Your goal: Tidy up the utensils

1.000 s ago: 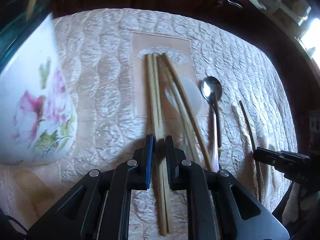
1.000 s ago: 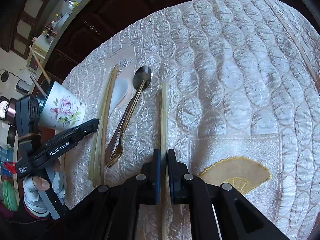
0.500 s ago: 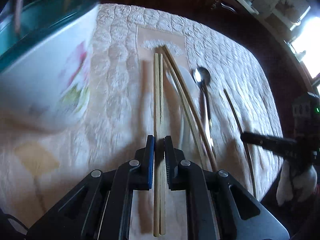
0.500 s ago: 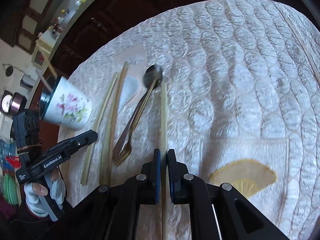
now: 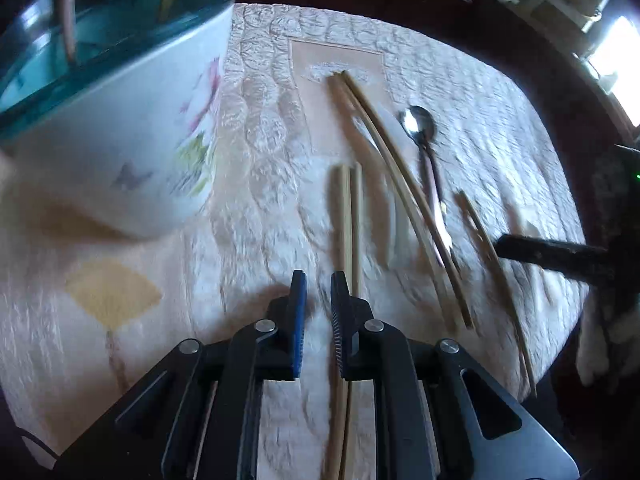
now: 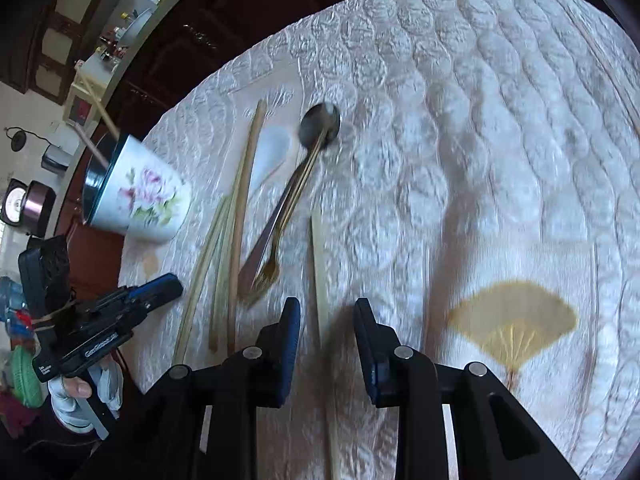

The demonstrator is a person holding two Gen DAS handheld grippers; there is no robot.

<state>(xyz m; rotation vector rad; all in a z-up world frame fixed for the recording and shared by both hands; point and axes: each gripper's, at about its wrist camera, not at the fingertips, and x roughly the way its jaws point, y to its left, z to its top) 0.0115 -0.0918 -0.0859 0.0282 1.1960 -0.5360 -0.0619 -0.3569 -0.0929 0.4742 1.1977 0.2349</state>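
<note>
We see the bench (image 6: pixel 500 128) under its quilted white cloth, with the flowered cup (image 5: pixel 120 120) at the far left, two sticks already standing in it. Between the claws lie a long chopstick pair (image 5: pixel 404 196), a metal spoon (image 5: pixel 420 128) and a fork (image 6: pixel 272 268). Our left claw (image 5: pixel 319 292) is opening; its pair of chopsticks (image 5: pixel 347 216) now lies just right of the gap, beside the right pad, running near to far. Our right claw (image 6: pixel 326 316) is also opening, a single chopstick (image 6: pixel 319 280) lying loose between its pads, long axis pointing away. We judge the left hand nearer the cup.
</note>
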